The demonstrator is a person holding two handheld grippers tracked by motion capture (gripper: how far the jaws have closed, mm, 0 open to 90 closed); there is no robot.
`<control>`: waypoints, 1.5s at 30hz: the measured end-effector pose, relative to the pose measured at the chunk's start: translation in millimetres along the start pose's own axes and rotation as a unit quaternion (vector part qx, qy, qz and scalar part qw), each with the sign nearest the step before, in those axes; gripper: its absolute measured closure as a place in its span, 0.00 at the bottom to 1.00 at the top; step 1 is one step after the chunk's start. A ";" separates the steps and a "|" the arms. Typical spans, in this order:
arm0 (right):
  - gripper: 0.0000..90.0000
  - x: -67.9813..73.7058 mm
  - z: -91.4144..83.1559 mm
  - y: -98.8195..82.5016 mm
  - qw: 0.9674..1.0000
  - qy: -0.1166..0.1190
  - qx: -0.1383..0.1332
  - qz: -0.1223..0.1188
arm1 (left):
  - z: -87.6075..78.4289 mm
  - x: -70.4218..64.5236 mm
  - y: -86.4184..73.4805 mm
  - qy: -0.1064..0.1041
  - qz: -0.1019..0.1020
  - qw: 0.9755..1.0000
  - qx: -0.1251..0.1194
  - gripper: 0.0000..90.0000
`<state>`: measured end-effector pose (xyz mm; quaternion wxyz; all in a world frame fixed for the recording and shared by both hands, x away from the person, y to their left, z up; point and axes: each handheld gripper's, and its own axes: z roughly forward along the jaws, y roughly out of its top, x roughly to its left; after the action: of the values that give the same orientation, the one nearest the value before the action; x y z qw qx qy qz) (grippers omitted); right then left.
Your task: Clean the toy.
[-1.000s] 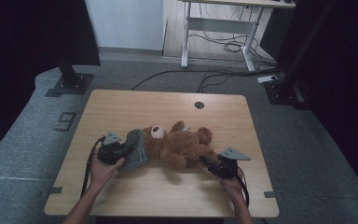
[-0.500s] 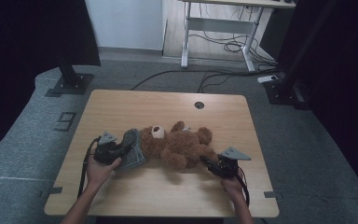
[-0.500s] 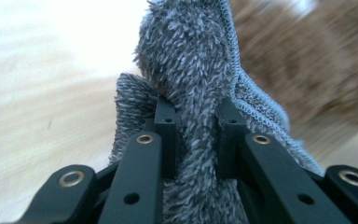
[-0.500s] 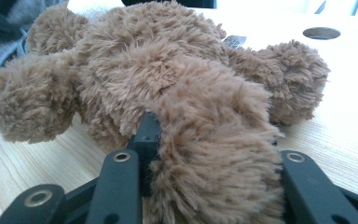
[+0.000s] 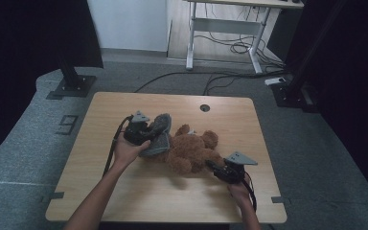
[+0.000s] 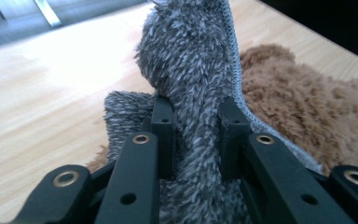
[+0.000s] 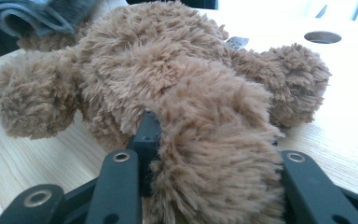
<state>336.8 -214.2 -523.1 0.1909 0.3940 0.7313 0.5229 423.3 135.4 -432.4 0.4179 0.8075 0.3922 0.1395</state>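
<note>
the teddy bear (image 5: 191, 152) lies on its back near the middle of the table (image 5: 124, 201), nearer the front edge than the back. the left gripper (image 5: 146, 135) is clamped on a fold of the grey fleece garment (image 5: 159, 139) at the bear's head, its jaws just easing open. the right gripper (image 5: 216, 168) pinches one brown leg. if the left grip loosens further, the fleece could slip free; a hard pull could drag the bear toward the left edge.
</note>
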 end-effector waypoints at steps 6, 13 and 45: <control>0.61 2.6 -0.2 0.3 1.000 -0.002 0.000 -0.007 | 6.1 8.9 -16.1 -0.027 -0.029 0.999 -0.001 0.82; 0.43 7.2 -8.7 5.4 1.000 -0.003 -0.009 0.003 | -2.6 14.3 -38.5 -0.054 -0.052 0.997 -0.015 0.84; 0.39 27.9 57.7 28.3 0.992 0.045 0.112 0.025 | -18.2 -0.7 -63.3 -0.063 -0.045 0.997 -0.031 0.84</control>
<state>370.1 -153.1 -515.5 0.0991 0.4075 0.7829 0.4595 380.1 166.9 -470.8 0.4722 0.7828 0.3969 0.0814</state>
